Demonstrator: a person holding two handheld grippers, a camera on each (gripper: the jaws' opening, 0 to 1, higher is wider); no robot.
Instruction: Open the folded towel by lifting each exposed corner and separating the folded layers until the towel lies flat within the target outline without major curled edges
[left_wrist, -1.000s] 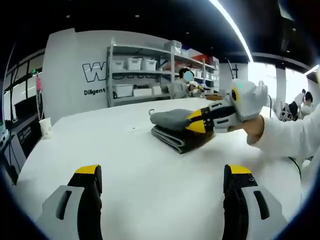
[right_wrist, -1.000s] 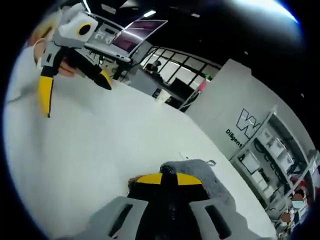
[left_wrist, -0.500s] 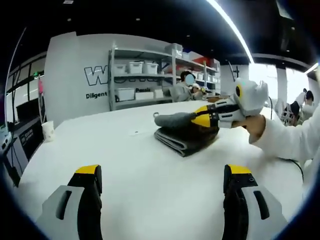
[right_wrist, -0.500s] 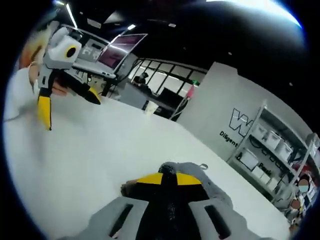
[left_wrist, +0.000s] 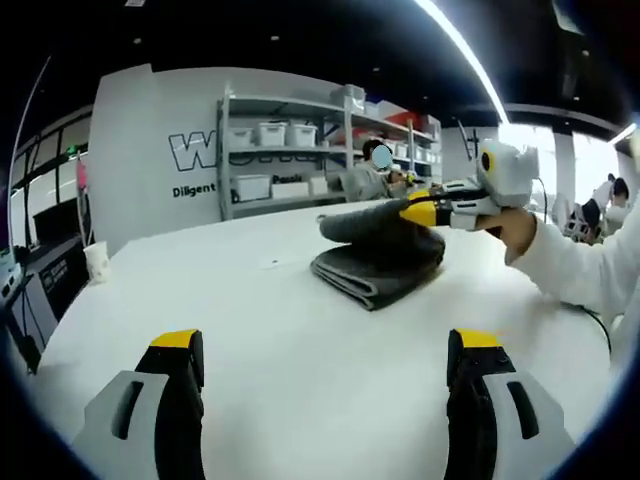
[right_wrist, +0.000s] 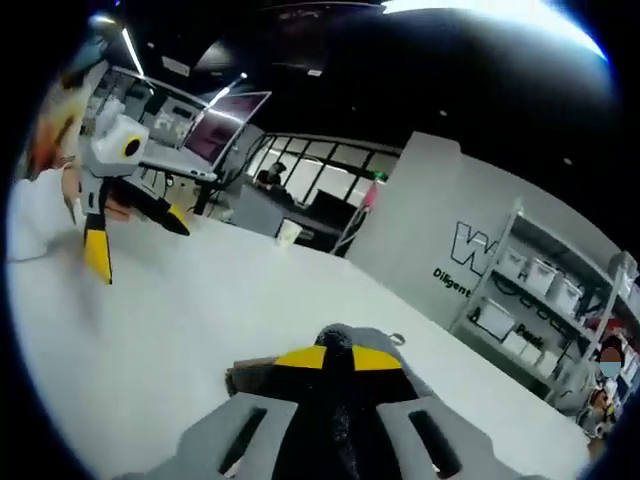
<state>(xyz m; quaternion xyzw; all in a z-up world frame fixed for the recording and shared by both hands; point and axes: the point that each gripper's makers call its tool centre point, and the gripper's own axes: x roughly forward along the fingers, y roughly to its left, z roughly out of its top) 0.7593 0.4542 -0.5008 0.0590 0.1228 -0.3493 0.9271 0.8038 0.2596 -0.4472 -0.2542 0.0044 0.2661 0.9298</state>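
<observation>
Two tools: right tool (left_wrist: 420, 210) pinches towel (left_wrist: 380, 262); left tool (left_wrist: 325, 352) spread wide, shelves (left_wrist: 290, 150) behind.

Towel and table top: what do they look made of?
The towel looks like soft grey terry or microfibre: matte, fuzzy surface, thick rounded folds. The table looks like a smooth, hard white surface, perhaps laminate, with a faint sheen; I can't be sure.

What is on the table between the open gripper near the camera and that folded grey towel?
Nothing: in the left gripper view, bare white table runs from the left gripper to the towel, whose top layer the right gripper holds.
</observation>
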